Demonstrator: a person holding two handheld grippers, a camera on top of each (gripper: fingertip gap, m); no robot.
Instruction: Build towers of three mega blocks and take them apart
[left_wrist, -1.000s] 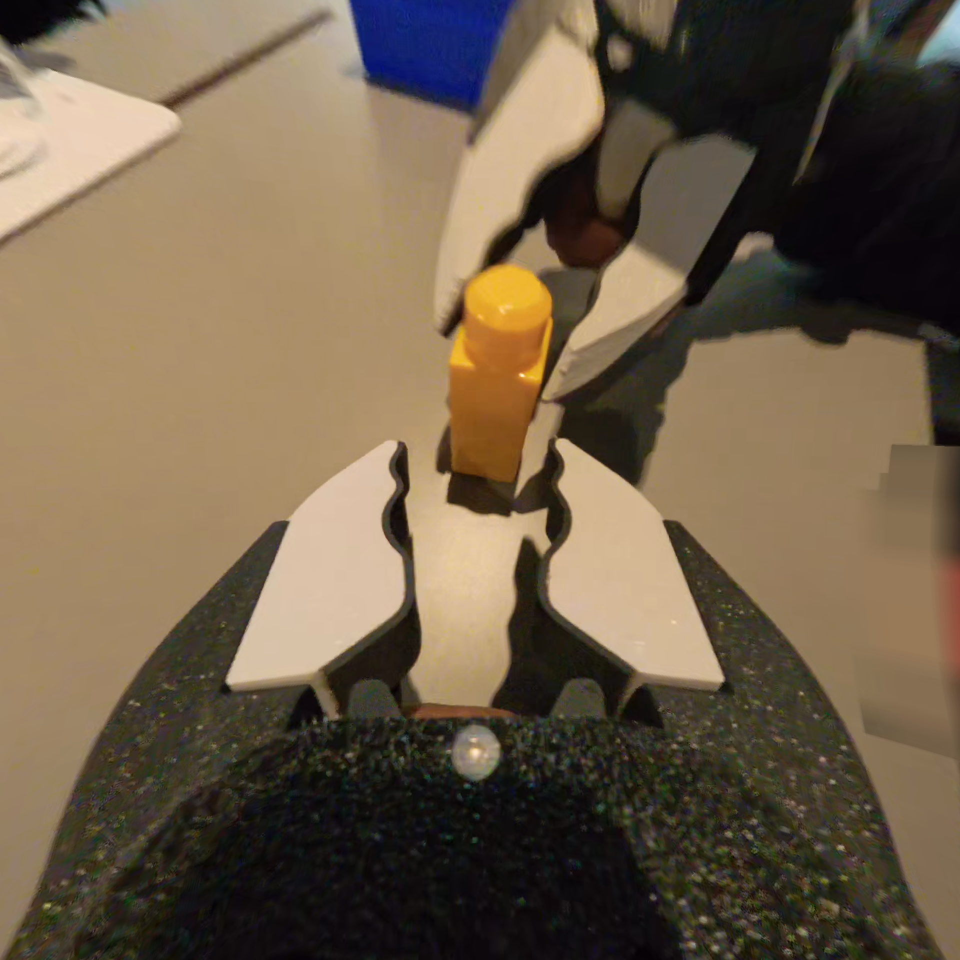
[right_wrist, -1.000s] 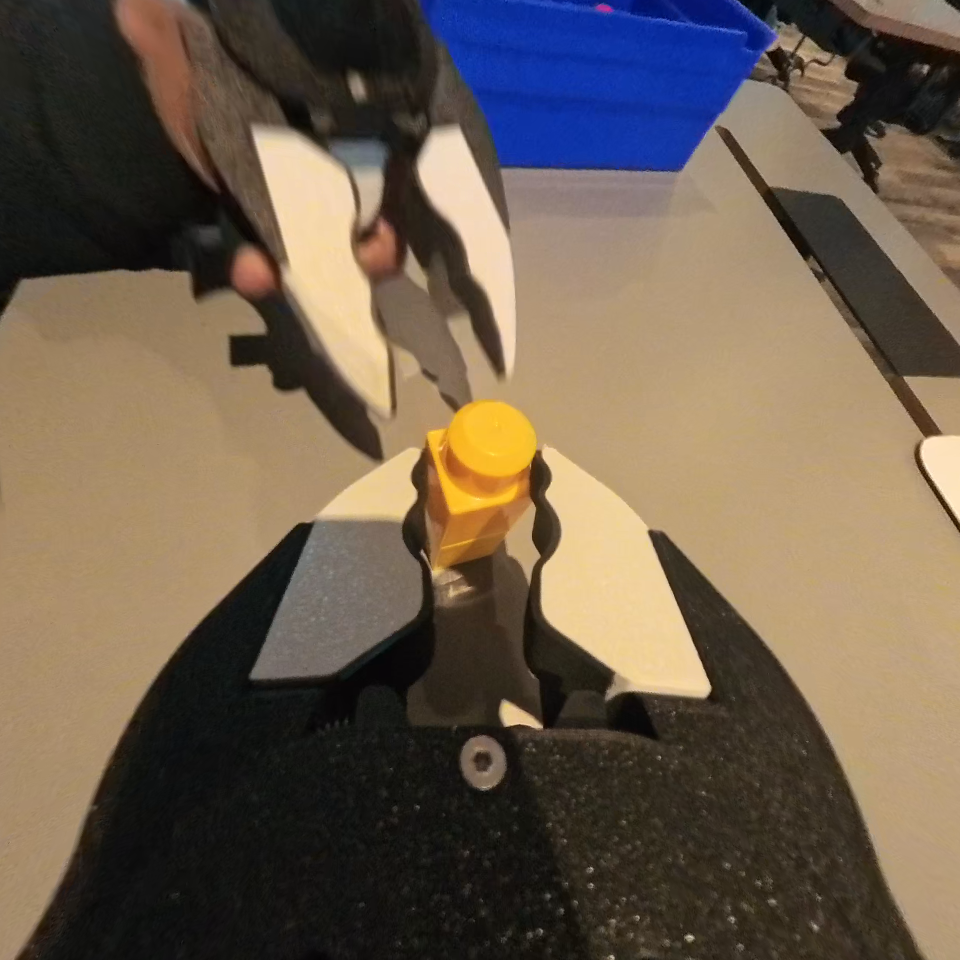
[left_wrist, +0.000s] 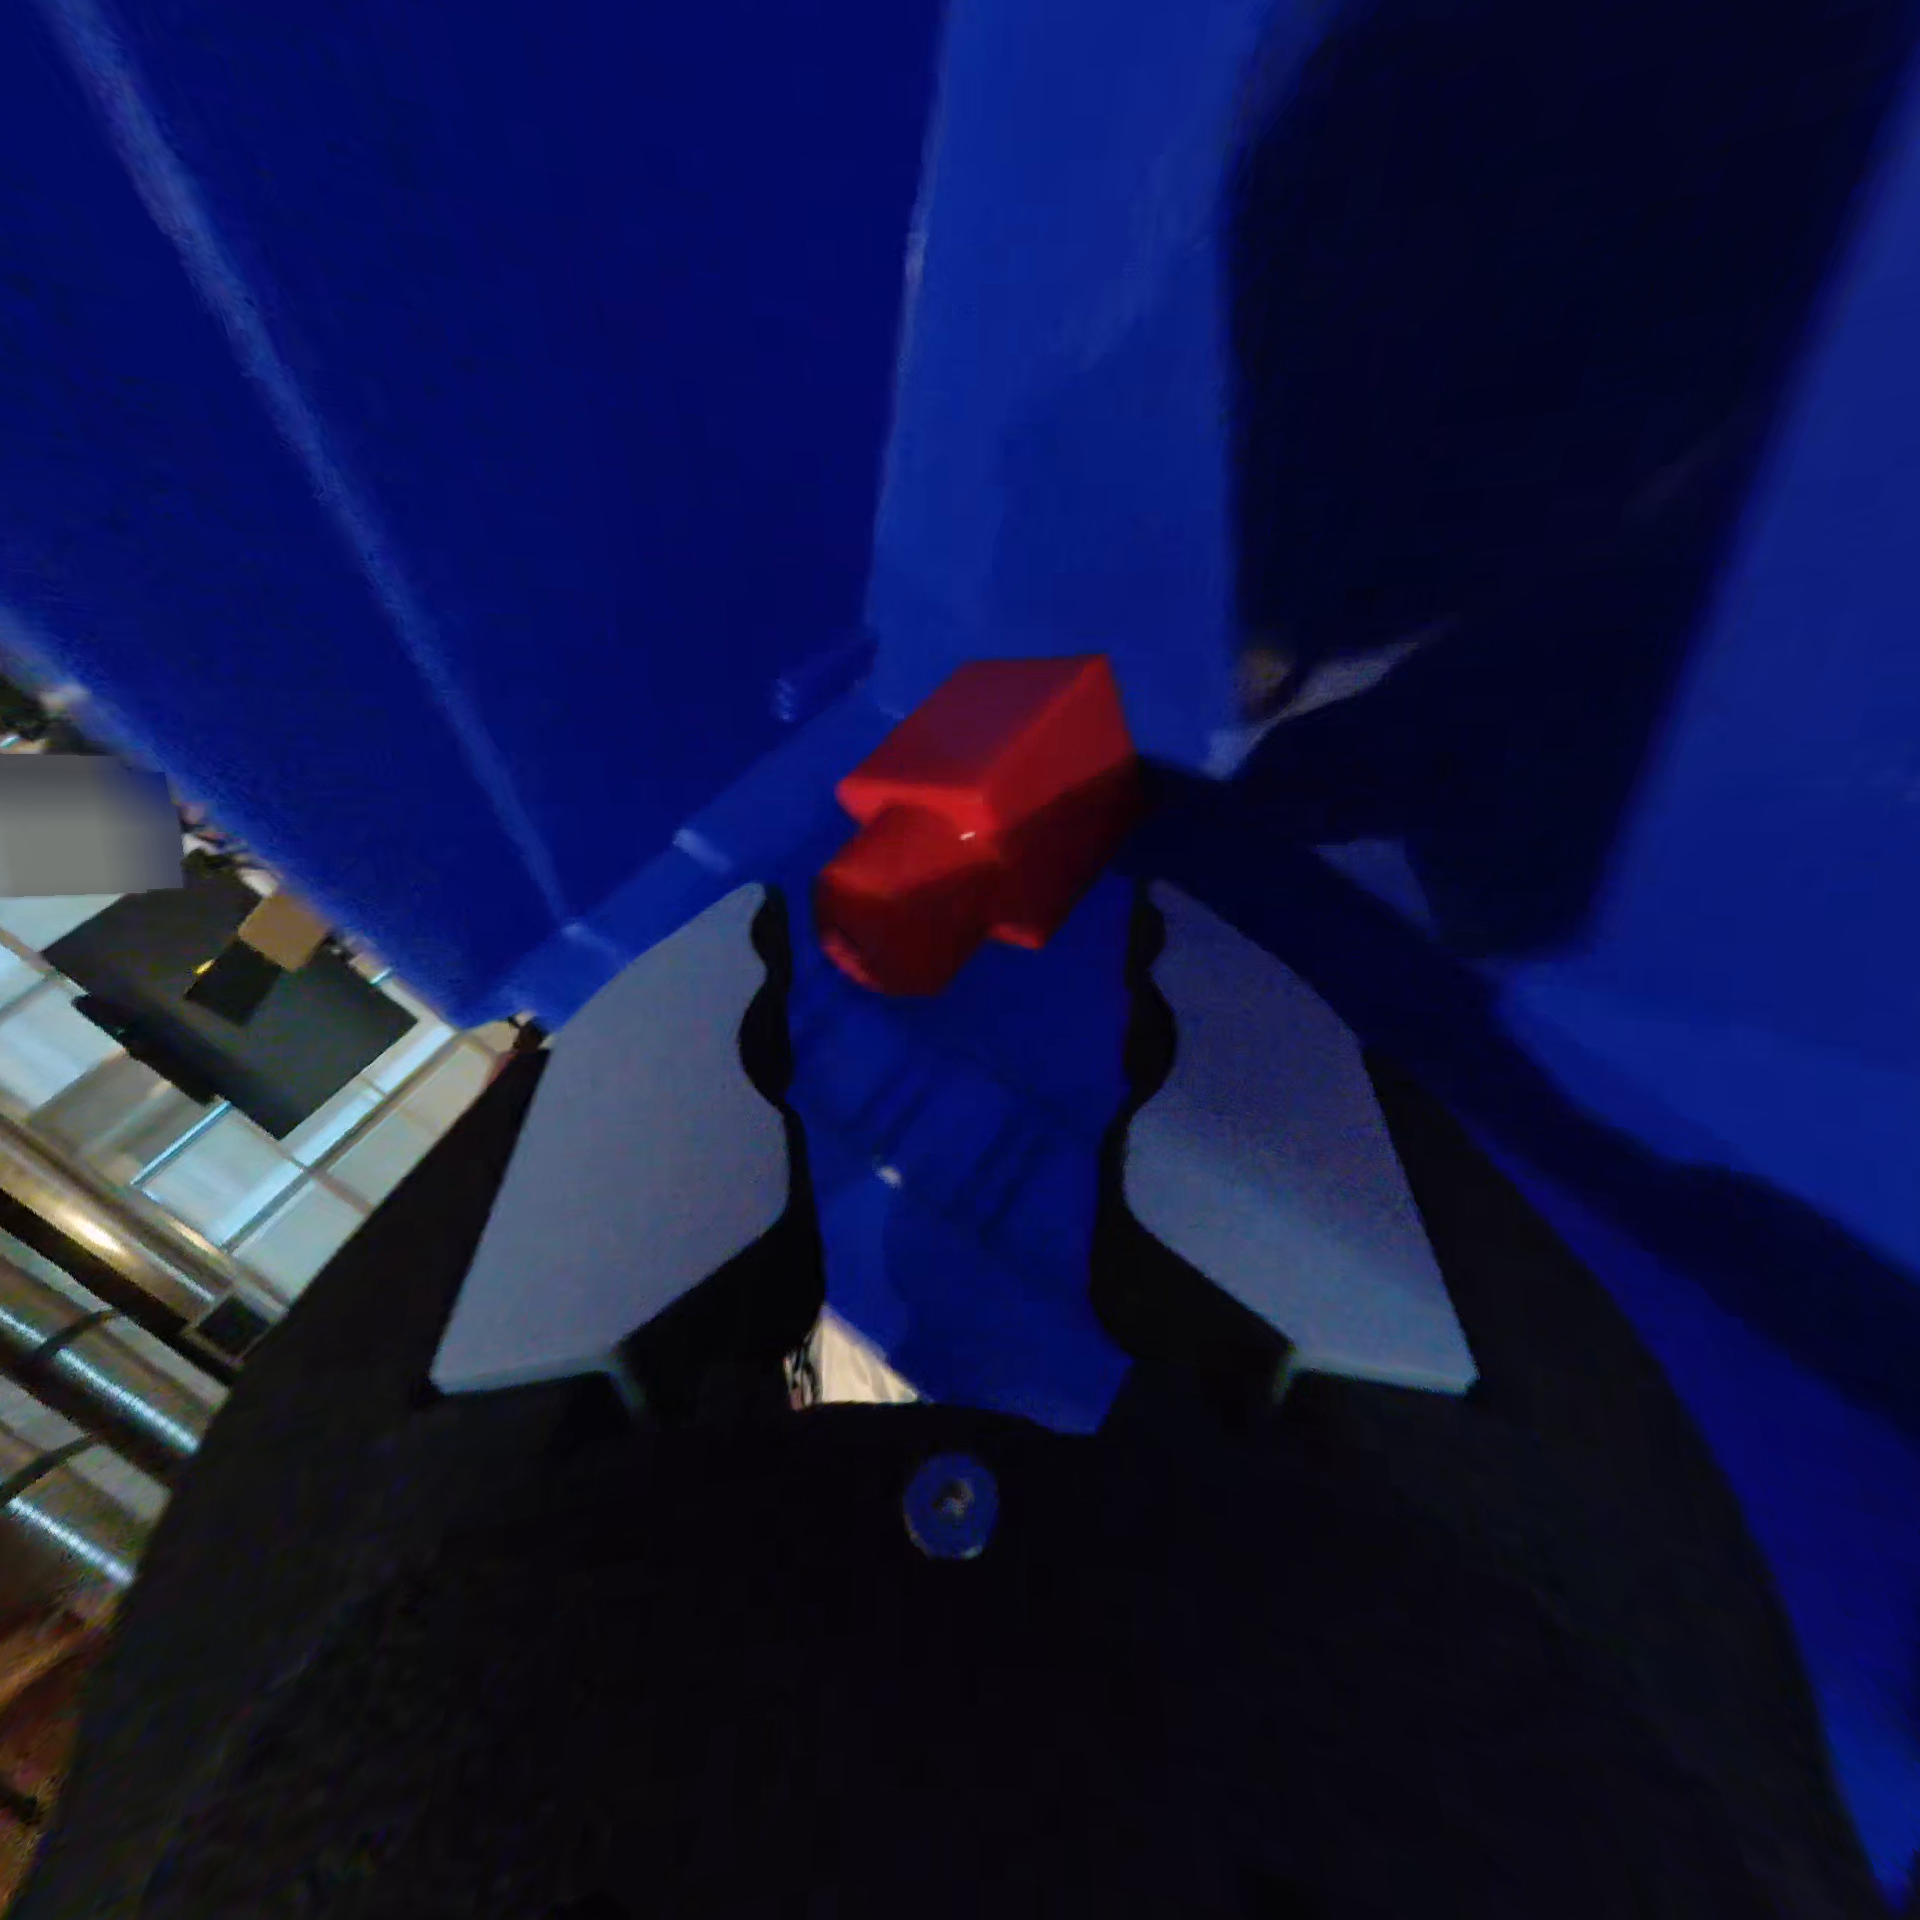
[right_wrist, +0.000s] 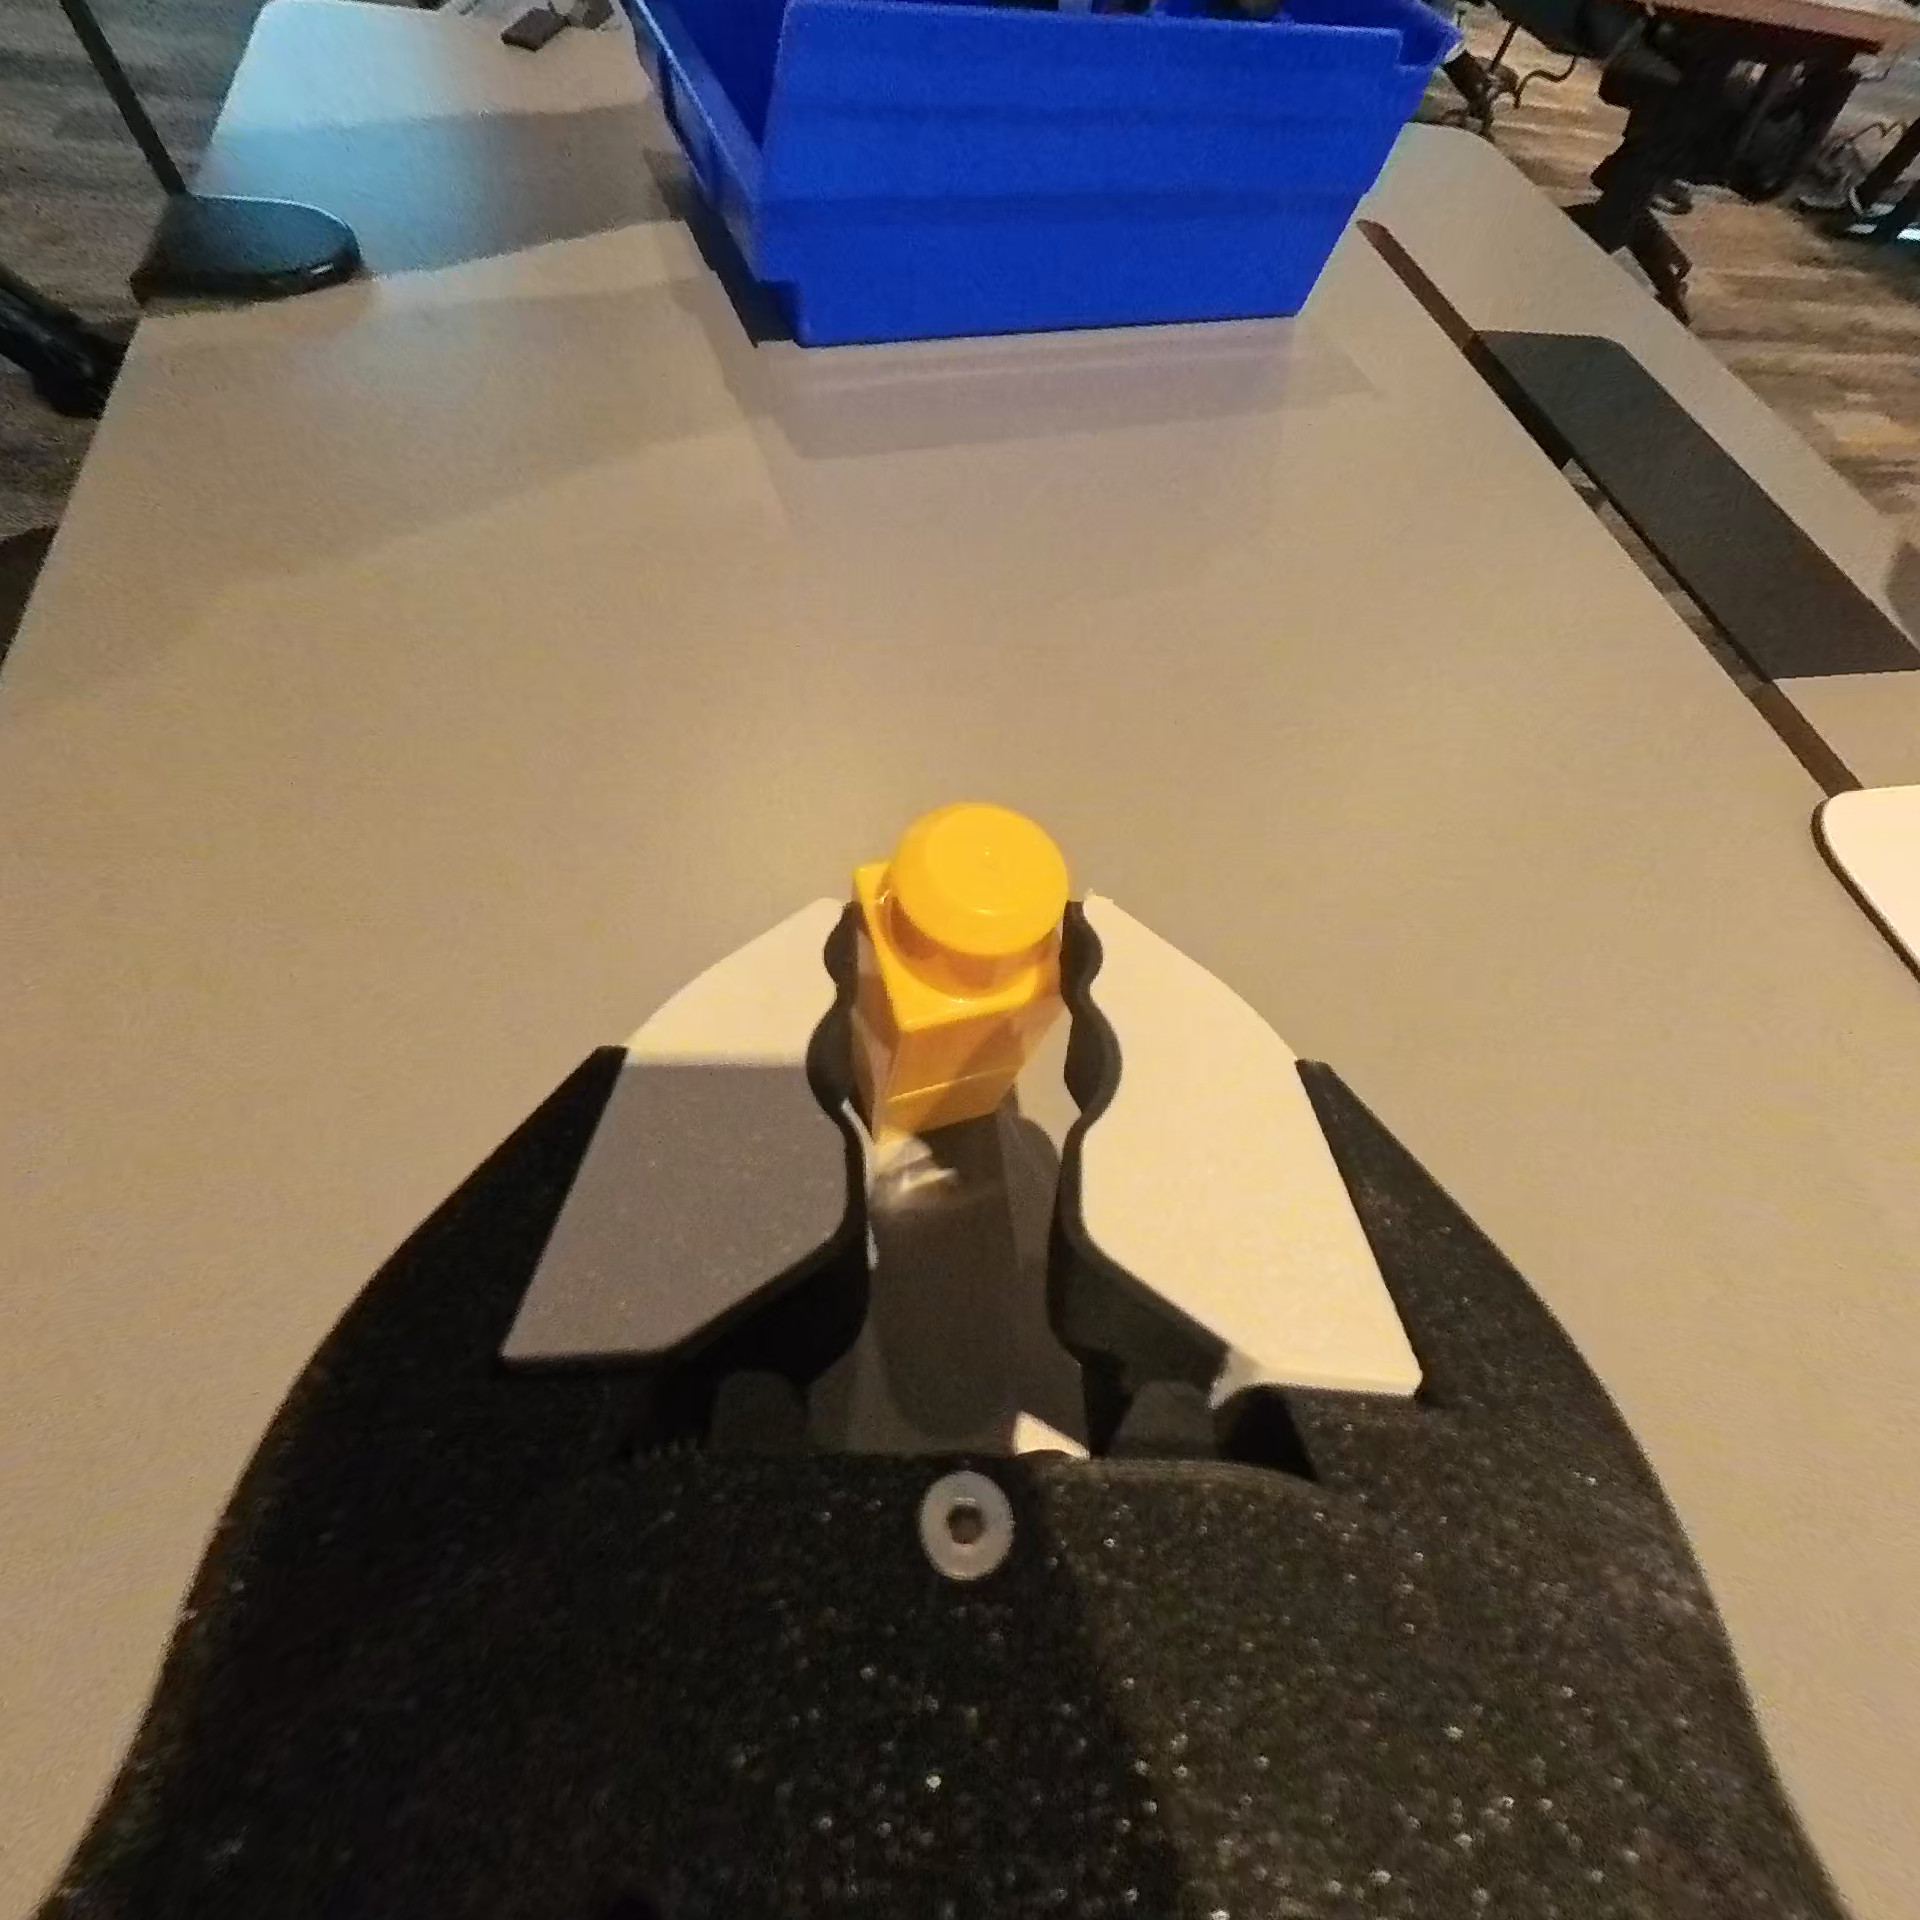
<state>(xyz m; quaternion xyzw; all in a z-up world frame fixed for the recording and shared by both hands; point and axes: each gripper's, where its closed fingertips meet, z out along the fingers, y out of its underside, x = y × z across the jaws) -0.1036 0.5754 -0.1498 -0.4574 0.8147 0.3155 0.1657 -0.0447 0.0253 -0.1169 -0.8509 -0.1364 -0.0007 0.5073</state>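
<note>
A yellow mega block (right_wrist: 961, 987) stands upright on the grey table (right_wrist: 520, 675), stud up. My right gripper (right_wrist: 961, 935) is shut on the yellow block, one finger at each side, low on the table. My left gripper (left_wrist: 954, 914) is open inside the blue bin (left_wrist: 416, 416). A red mega block (left_wrist: 977, 821) lies on its side on the bin floor just past the fingertips, its stud pointing toward the left finger (left_wrist: 644, 1122). The jaws are wider than the red block and do not touch it. The left gripper does not show in the right wrist view.
The blue bin (right_wrist: 1039, 208) stands at the far end of the table; its walls close in around the left gripper. A white board's corner (right_wrist: 1881, 883) lies at the right edge. A black strip (right_wrist: 1683, 499) runs along the right. A round black base (right_wrist: 249, 239) sits far left. The grippers' ends are close to 55 cm from one another. My left tips are roughly 40 cm from the round black base (right_wrist: 249, 239).
My left gripper has left the yellow block on the table and gone into the blue bin, where it faces a red block. The right gripper still holds the yellow block in place.
</note>
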